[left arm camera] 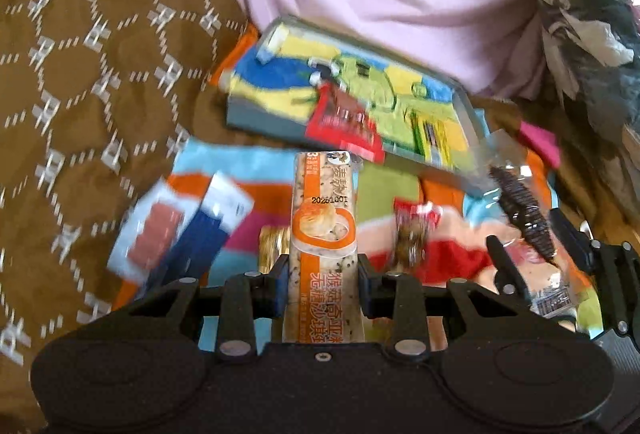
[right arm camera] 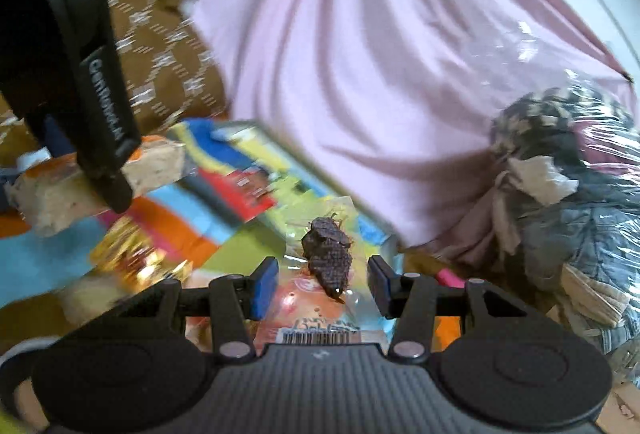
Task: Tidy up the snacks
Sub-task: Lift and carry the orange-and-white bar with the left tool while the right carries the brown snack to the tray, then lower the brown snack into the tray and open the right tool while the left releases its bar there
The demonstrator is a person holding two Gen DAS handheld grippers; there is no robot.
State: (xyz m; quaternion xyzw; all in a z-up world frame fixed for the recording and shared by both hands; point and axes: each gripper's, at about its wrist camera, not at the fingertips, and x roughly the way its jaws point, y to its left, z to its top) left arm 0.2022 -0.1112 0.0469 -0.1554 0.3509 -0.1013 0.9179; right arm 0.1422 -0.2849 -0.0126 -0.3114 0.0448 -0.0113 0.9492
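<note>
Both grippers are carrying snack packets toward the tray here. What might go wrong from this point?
1. The left gripper clamps the long orange bar near one end only; it may pivot or slip.
2. The right gripper holds a crinkly clear packet, which may slide out.
3. The two grippers are close together above the tray and may bump.

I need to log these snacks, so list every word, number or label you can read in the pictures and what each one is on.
"20261001": printed on the orange-and-white snack bar in the left gripper.
Chinese characters on that bar: visible, but I cannot read them surely.
"GenRobot": partly legible, on the left gripper's finger in the right wrist view.
Barcode and print on the clear packet in the right gripper: too small.
Red packet on the box: blurred.
</note>
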